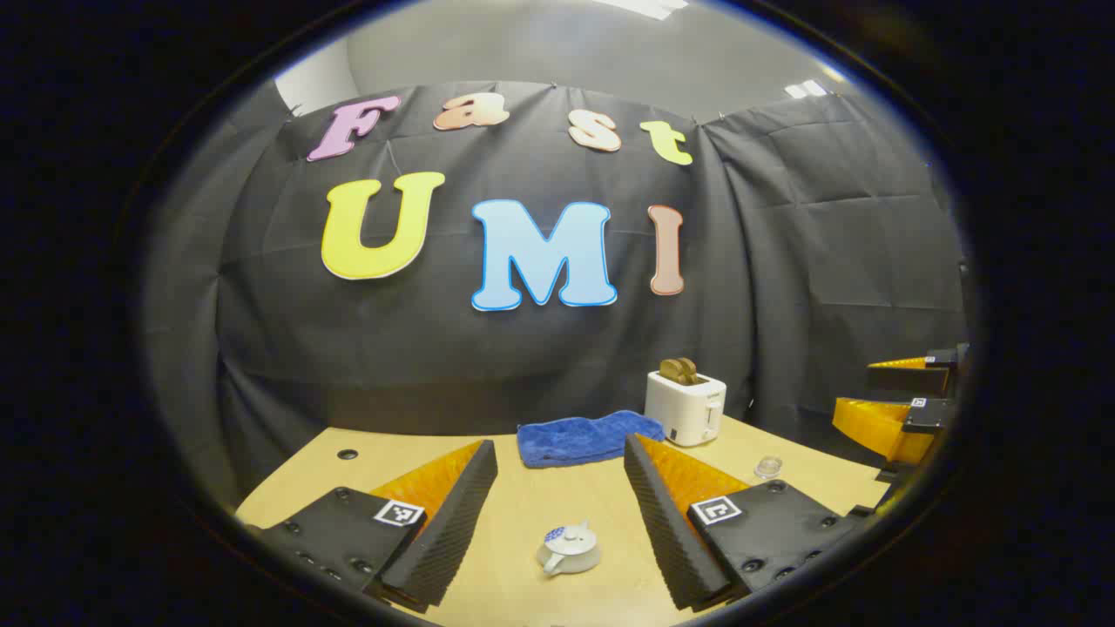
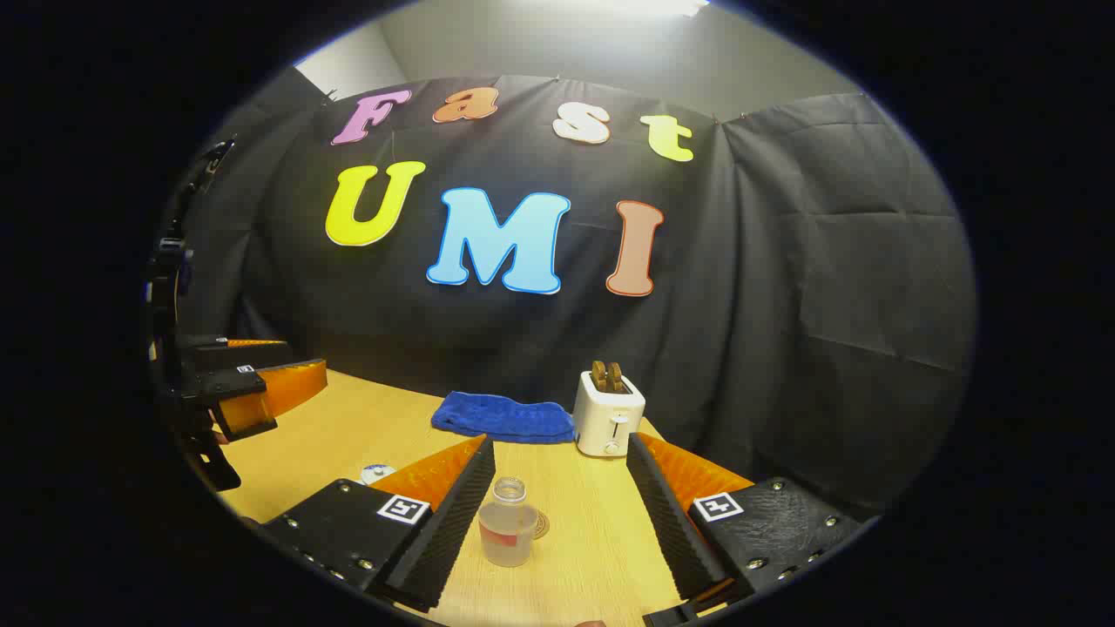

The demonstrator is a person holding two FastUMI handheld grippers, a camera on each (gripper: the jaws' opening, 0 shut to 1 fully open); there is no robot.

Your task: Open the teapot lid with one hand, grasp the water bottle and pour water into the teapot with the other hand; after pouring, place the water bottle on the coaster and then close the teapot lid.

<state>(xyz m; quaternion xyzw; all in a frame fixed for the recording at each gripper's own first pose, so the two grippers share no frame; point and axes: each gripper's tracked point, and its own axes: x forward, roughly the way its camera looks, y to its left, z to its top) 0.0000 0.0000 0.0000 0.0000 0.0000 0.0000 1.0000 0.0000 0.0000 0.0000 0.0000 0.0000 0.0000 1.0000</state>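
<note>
A small white teapot [image 1: 571, 549] with its lid on stands on the wooden table [image 1: 523, 505], low between the fingers of my left gripper [image 1: 558, 442], which is open and above it. In the right gripper view a clear water bottle [image 2: 508, 524] stands upright between the fingers of my open right gripper [image 2: 558, 441], nearer the left finger and touching neither. A round coaster [image 2: 542, 525] peeks out just behind the bottle. The bottle [image 1: 767, 468] also appears beyond my left gripper's right finger. The teapot [image 2: 376, 473] shows partly behind my right gripper's left finger.
A white toaster [image 1: 685, 407] with bread in it and a blue towel [image 1: 585, 437] sit at the table's back edge; toaster [image 2: 608, 422], towel [image 2: 503, 416]. The right gripper [image 1: 858, 389] hangs at the far right, the left gripper [image 2: 307, 355] at the far left.
</note>
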